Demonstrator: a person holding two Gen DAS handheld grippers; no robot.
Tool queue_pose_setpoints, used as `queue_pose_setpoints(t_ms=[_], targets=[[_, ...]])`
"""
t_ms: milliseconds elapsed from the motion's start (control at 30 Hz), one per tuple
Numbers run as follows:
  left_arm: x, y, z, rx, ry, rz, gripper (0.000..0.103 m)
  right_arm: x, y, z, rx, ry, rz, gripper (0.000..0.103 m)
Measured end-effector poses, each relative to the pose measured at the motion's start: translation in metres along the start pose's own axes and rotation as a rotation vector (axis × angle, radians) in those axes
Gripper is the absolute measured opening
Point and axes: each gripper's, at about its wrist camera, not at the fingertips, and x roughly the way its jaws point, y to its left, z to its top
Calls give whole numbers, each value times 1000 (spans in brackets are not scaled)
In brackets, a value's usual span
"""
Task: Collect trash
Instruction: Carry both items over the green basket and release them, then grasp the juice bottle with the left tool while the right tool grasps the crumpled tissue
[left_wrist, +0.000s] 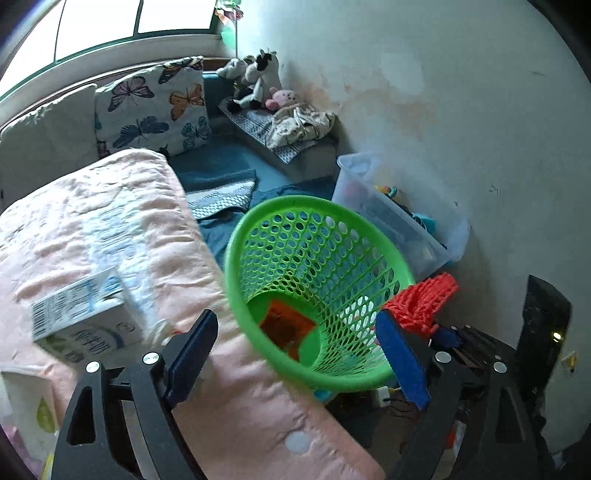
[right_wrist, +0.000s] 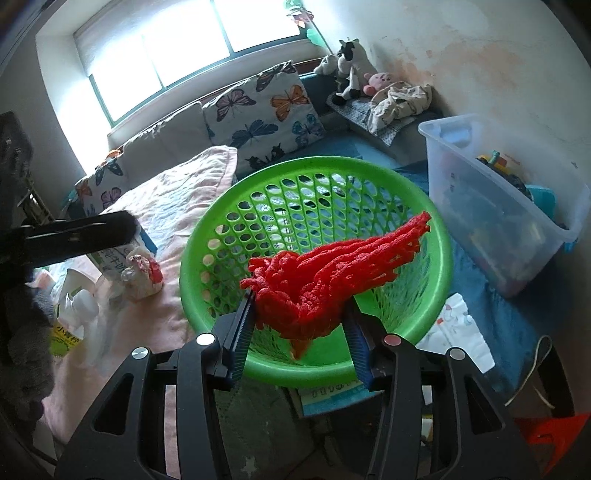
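The right gripper (right_wrist: 301, 325) was clamped on a red foam net (right_wrist: 325, 280), the kind used as fruit padding. The net bulged between the two pads and fanned out toward 1 o'clock, over the open mouth of the green basket (right_wrist: 439, 266). In the left wrist view the same net (left_wrist: 421, 299) appeared at 3 o'clock of the basket (left_wrist: 236, 258), just outside its rim, held by the right gripper (left_wrist: 443, 332).

The left gripper (left_wrist: 295, 350) stood with its pads wide apart and held nothing. The basket lay between its fingertips (left_wrist: 195, 343). The basket was tilted, with its perforated wall visible inside. An orange-red item (left_wrist: 288, 325) lay on the basket floor; it was blurred, possibly a wrapper.

A milk carton (left_wrist: 81, 317) lay on the pink blanket (left_wrist: 122, 221) at 9 o'clock of the basket. In the right wrist view a crumpled white-and-red wrapper (right_wrist: 144, 273) lay on the blanket (right_wrist: 173, 192) just beside the carton (right_wrist: 118, 254), and the left gripper (right_wrist: 74, 232) extended over the carton.

A clear storage bin (right_wrist: 495, 221) stood at 2 o'clock of the basket. A butterfly cushion (right_wrist: 262, 114) and plush toys (right_wrist: 351, 66) were positioned at 12 o'clock, near the window.
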Motion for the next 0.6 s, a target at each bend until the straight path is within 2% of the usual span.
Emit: queue_pose_setpoints(t_ms=[167, 333, 367, 433, 600], targets=[[-32, 17, -19, -12, -38, 34, 84, 8, 6, 2, -14, 3, -10, 68], [-65, 39, -47, -6, -59, 120, 84, 13, 8, 0, -12, 12, -17, 71], [-72, 44, -52, -3, -62, 136, 84, 12, 8, -1, -8, 13, -14, 76], [-84, 59, -61, -1, -62, 177, 84, 11, 9, -2, -14, 4, -23, 80], [-108, 88, -83, 8, -62, 262, 84, 7, 11, -5, 0, 7, -20, 80]])
